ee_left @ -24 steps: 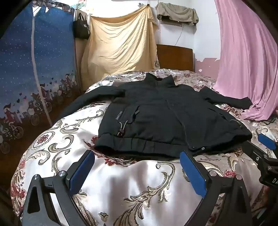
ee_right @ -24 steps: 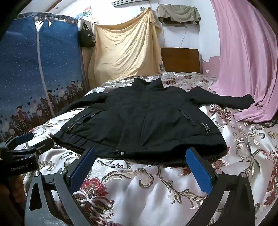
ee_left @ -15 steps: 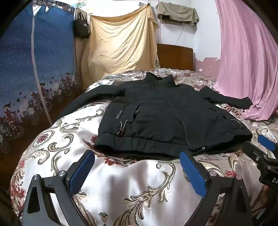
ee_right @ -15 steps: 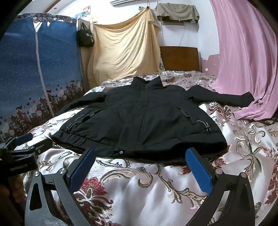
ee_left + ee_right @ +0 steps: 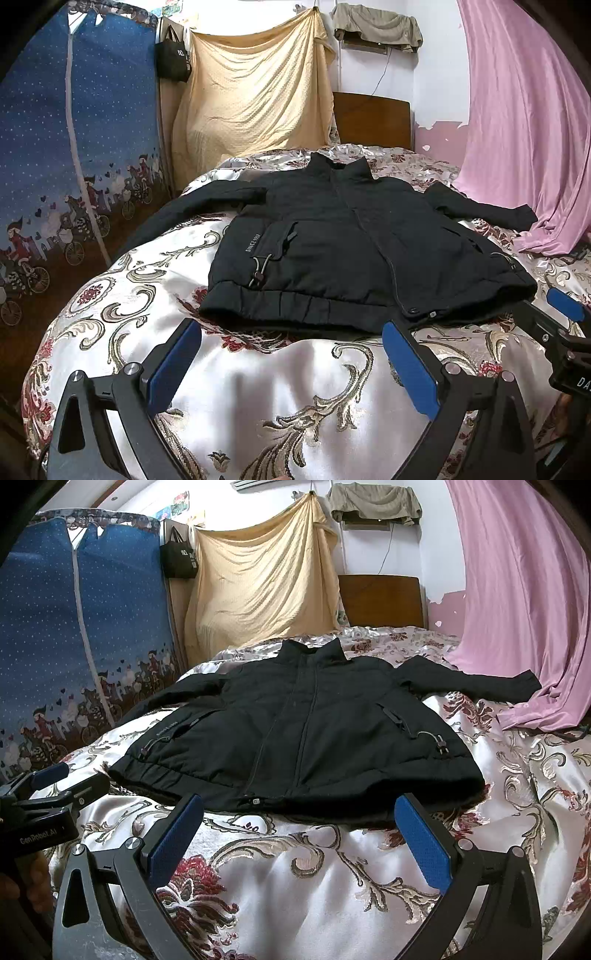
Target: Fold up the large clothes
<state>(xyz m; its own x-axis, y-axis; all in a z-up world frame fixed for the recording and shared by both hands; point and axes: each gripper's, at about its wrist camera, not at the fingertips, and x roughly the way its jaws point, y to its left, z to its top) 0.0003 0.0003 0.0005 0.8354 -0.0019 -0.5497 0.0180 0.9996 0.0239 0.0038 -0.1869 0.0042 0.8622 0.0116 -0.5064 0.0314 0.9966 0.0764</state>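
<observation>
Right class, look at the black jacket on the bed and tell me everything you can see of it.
The black jacket lies front up and flat on the floral satin bedspread, collar toward the headboard, both sleeves spread outward. It looks padded and matte, closed down the centre, with a gathered hem, two slanted pockets, drawcord toggles and small pale lettering by one pocket. Only the bedspread touches it; neither gripper does.

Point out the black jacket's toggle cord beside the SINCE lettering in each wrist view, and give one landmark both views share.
Left wrist view: the toggle cord hangs left of centre, just under the lettering on the black jacket.
Right wrist view: the same cord sits far left on the jacket, near the hem.
Shared landmark: the wooden headboard behind the jacket's collar.
</observation>
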